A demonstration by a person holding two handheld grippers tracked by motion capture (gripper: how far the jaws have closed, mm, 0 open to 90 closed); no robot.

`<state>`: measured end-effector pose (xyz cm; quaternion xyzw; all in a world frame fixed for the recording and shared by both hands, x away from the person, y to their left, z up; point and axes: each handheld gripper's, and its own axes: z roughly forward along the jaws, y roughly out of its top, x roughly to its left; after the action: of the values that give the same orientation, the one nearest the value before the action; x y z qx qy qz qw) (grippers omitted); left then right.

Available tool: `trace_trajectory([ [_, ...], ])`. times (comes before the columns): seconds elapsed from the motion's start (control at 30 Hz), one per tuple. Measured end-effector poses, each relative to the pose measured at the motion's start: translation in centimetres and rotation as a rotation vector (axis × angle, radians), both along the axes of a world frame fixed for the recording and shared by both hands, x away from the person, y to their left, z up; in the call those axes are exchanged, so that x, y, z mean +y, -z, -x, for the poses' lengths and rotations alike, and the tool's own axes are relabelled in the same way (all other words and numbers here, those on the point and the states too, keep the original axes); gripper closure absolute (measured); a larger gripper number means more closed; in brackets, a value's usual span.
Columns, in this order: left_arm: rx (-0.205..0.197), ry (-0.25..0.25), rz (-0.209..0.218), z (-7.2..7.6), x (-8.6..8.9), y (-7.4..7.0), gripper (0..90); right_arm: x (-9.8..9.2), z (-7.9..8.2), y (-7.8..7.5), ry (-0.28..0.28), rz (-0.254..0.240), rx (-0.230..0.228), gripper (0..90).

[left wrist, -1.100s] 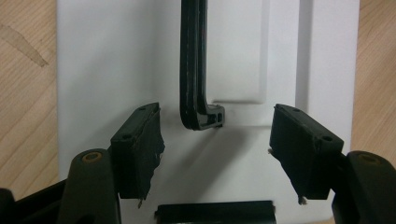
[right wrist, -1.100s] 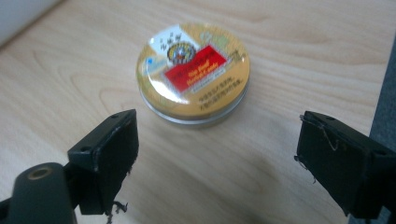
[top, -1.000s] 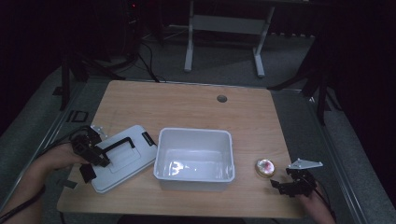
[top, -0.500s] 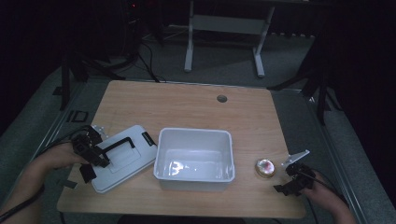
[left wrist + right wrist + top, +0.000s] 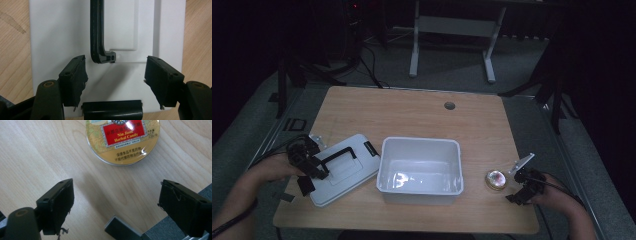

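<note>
A white bin (image 5: pixel 421 171) stands empty in the middle of the wooden table (image 5: pixel 412 115). Its white lid (image 5: pixel 343 169) lies flat to the left, with a black handle (image 5: pixel 98 32) on top. My left gripper (image 5: pixel 307 167) hovers over the lid's left end, open, its jaws on either side of the handle's end (image 5: pixel 113 75). A round gold candy tin (image 5: pixel 495 180) with a red label (image 5: pixel 122 135) lies right of the bin. My right gripper (image 5: pixel 521 189) is open just right of the tin, near the table's corner, with bare wood (image 5: pixel 113 202) between its jaws.
The table's right edge and front edge run close to the right gripper. A round cable hole (image 5: pixel 449 105) sits at the back of the table. A desk frame (image 5: pixel 452 25) stands on the floor beyond. The back half of the table is bare wood.
The right gripper has drifted slightly right and back near the tin. The left gripper has stayed over the lid.
</note>
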<state>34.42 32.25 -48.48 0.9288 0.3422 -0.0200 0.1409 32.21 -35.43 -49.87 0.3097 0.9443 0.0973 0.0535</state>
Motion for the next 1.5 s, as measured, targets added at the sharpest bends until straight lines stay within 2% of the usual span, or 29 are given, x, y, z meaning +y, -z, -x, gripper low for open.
trace_trajectory([
  [0.1, 0.001, 0.0, -0.001, 0.0, 0.0, -0.1, 33.2, 0.4, -0.4, 0.1, -0.02, -0.007, 0.017, 12.5],
  [0.27, 0.003, 0.002, 0.001, 0.0, 0.0, -0.1, 33.2, 0.8, -0.9, 0.2, -0.052, 0.004, 0.011, 13.3],
  [0.4, 0.005, 0.0, -0.004, 0.1, 0.1, 0.0, 33.1, 1.1, -1.3, 0.2, -0.071, 0.03, 0.039, 14.0],
  [0.53, 0.002, 0.0, -0.007, 0.1, 0.2, -0.1, 33.2, 1.3, -1.9, 0.2, -0.068, 0.055, 0.057, 14.0],
  [0.8, 0.006, 0.004, -0.015, 0.1, 0.1, 0.0, 33.2, 2.1, -3.2, 0.2, -0.067, 0.058, 0.065, 13.8],
  [1.0, 0.004, 0.009, -0.016, 0.1, 0.2, -0.2, 33.2, 3.0, -3.9, 0.6, -0.086, 0.057, 0.063, 13.4],
  [1.1, 0.003, 0.006, -0.013, 0.1, 0.2, -0.3, 33.2, 3.6, -4.2, 0.8, -0.105, 0.055, 0.079, 13.3],
  [1.33, 0.01, 0.008, -0.014, 0.1, 0.2, -0.1, 33.2, 4.9, -4.9, 1.5, -0.138, 0.08, 0.083, 13.4],
  [1.4, 0.016, 0.01, -0.009, 0.1, 0.2, 0.0, 33.2, 5.2, -5.0, 1.7, -0.147, 0.104, 0.066, 14.6],
  [1.5, 0.018, 0.009, -0.015, 0.1, 0.2, 0.1, 33.2, 5.4, -5.0, 1.9, -0.161, 0.111, 0.073, 18.8],
])
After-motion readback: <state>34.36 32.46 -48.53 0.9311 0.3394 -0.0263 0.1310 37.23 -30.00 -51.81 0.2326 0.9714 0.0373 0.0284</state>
